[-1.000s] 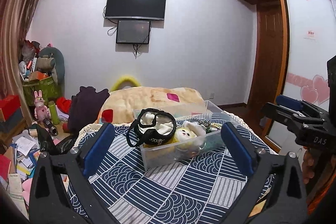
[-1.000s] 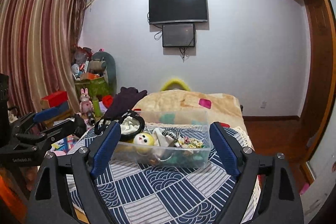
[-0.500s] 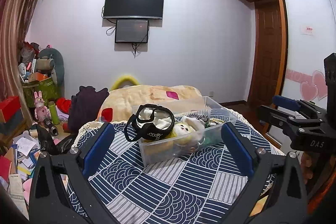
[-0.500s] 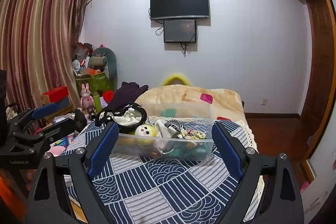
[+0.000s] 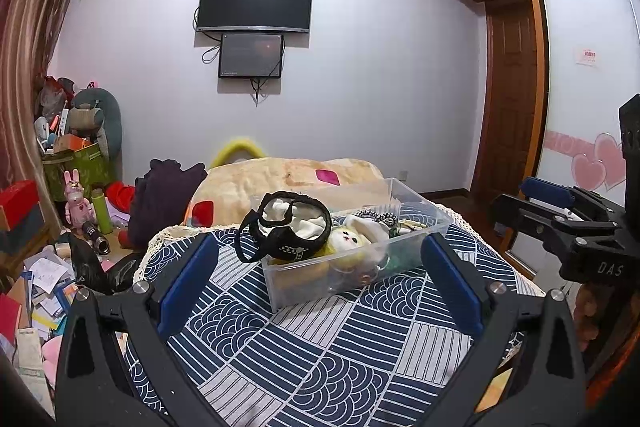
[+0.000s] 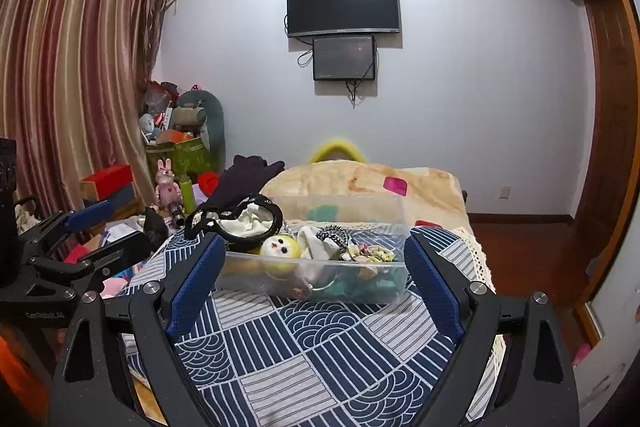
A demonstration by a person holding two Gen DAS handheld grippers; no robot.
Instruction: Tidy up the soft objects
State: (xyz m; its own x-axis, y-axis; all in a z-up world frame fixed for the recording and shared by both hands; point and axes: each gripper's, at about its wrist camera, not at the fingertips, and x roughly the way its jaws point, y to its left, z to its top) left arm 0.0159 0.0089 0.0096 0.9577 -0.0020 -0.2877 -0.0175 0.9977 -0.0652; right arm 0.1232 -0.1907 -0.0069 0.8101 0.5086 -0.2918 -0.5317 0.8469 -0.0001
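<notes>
Left wrist view: left gripper (image 5: 320, 275) spread wide, empty, above patterned tablecloth (image 5: 320, 355); clear plastic bin (image 5: 352, 247) ahead holds black-and-white cap (image 5: 294, 227), yellow plush doll (image 5: 348, 241).

Right wrist view: right gripper (image 6: 316, 277) spread, empty; bin (image 6: 316, 277) between its fingers, farther off.

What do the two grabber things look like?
Both grippers, left and right, are black angular frames with silver screws. Each has two long fingers faced with blue textured pads. Small white lettering marks their sides. No cables or sleeves show.
</notes>
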